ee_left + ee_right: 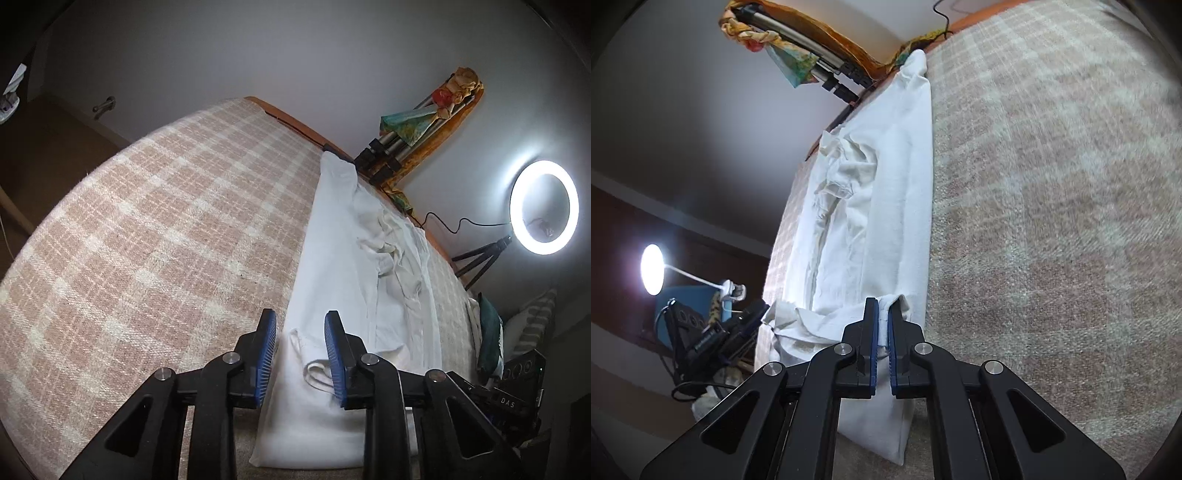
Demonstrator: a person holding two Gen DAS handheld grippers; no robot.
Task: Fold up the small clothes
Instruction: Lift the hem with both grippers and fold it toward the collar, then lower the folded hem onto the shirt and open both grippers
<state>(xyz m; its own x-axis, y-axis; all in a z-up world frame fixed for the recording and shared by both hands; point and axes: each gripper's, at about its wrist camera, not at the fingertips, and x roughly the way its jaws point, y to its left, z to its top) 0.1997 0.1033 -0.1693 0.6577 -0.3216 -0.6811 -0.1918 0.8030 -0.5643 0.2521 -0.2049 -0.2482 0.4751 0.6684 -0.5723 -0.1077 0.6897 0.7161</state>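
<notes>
the white garment [332, 266] lies on the checked blanket [147, 221] as a long narrow strip, sides seemingly folded in and the middle rumpled; the crosswise folds look still to do. the left gripper [300, 354] stands partly open over the near end, a fold of cloth between its pads [334, 354] but not pinched. the right gripper [883, 332] is nearly closed, clamping a hem of the same garment at that near end

Left gripper [300, 330] agape, right gripper [882, 319] clamped (both tilted downward)
</notes>
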